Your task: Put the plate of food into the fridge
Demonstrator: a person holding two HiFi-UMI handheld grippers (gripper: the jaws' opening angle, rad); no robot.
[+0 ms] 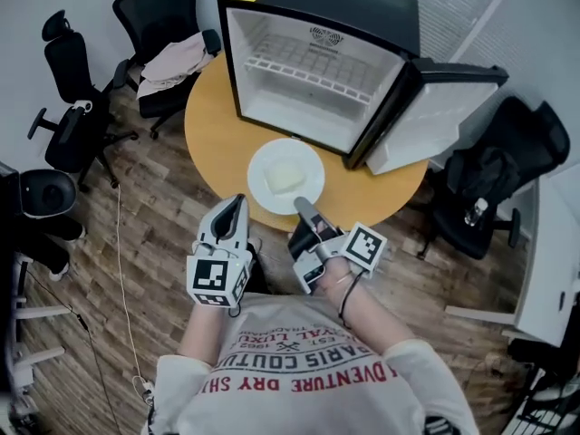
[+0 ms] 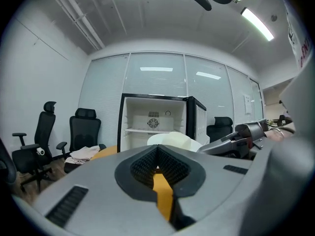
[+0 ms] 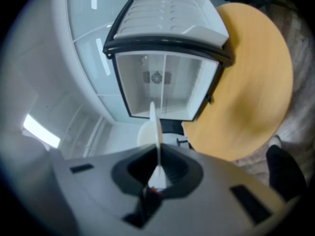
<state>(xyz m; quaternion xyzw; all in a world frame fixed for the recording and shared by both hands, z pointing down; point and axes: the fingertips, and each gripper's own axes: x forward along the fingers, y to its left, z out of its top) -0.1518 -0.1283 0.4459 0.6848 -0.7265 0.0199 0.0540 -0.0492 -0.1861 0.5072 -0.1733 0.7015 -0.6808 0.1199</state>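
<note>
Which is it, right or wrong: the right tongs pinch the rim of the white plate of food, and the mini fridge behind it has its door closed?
Wrong in one respect: the door of the mini fridge is open, swung out to the right, as the head view shows. The right tongs do pinch the rim of the white plate of food.

One fridge (image 1: pixel 317 62), one wire shelf (image 1: pixel 308 71) in it. One table (image 1: pixel 213 125). One plate (image 1: pixel 263 166), one lump of food (image 1: pixel 286 178). Two grippers: left gripper (image 1: pixel 237 202), right gripper (image 1: pixel 304 205). Chairs now: chair (image 1: pixel 68 89) far left, chair (image 1: pixel 159 16) behind the table, chair (image 1: pixel 489 188) at right, that's three. A dark shape (image 1: pixel 45 193) lower left may be a fourth. One cloth (image 1: pixel 177 62).
</note>
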